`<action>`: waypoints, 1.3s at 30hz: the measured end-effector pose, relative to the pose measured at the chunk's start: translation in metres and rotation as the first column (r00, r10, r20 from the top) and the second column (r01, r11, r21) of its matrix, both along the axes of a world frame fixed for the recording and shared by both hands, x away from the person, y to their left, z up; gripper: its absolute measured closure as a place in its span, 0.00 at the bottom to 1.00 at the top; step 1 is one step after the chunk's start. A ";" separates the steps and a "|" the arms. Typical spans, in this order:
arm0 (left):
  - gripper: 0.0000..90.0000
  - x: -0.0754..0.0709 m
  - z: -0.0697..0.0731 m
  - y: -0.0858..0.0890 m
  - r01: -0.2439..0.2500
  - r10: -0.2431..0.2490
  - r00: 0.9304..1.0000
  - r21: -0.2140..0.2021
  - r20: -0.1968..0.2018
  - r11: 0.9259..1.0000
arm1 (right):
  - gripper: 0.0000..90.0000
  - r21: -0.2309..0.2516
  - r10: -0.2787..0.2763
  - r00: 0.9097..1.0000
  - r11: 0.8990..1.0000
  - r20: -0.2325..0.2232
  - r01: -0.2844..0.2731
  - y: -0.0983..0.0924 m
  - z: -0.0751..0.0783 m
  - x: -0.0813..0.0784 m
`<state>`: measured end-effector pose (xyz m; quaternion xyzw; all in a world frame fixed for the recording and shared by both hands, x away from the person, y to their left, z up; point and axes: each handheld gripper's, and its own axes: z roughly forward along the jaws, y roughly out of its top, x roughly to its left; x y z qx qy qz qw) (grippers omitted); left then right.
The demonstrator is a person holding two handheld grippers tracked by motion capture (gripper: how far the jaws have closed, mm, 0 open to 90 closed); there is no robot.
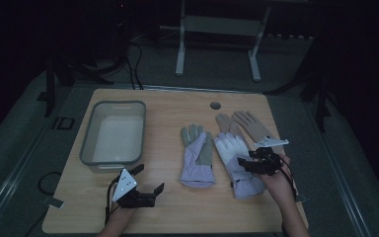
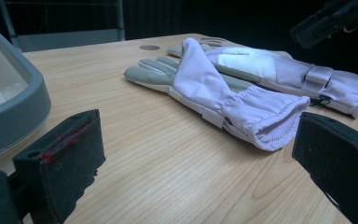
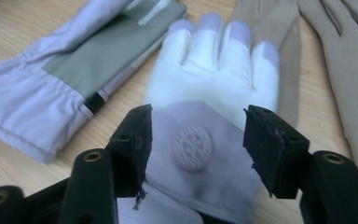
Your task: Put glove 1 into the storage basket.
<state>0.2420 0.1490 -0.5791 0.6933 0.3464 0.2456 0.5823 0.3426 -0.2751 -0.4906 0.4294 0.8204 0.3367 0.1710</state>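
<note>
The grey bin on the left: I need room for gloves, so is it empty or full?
Empty. The high view shows the grey bin with a bare pale floor inside.

left gripper [image 1: 148, 178]: black, grey three-cornered plate, black cable | right gripper [image 1: 246, 159]: black, grey plate

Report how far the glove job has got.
Done: nothing yet; the grey bin holds no glove. In hand: the right gripper hangs open over the white-backed lilac glove, not gripping. Left: that glove, the folded lilac glove and the tan gloves all lie on the table.
</note>
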 end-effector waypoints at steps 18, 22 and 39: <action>0.04 -0.001 0.000 -0.001 0.005 -0.005 1.000 0.013 0.009 1.000 | 0.63 -0.041 0.128 0.988 0.990 -0.084 -0.131 -0.004 -0.046 0.020; 0.04 -0.001 0.000 -0.001 0.003 -0.003 1.000 0.012 0.008 1.000 | 0.70 -0.030 0.088 0.992 0.995 -0.094 -0.091 -0.001 -0.045 0.015; 0.04 -0.001 0.000 -0.001 0.002 -0.002 1.000 0.013 0.005 1.000 | 0.84 0.103 -0.069 0.997 0.992 -0.030 0.072 0.001 -0.003 -0.007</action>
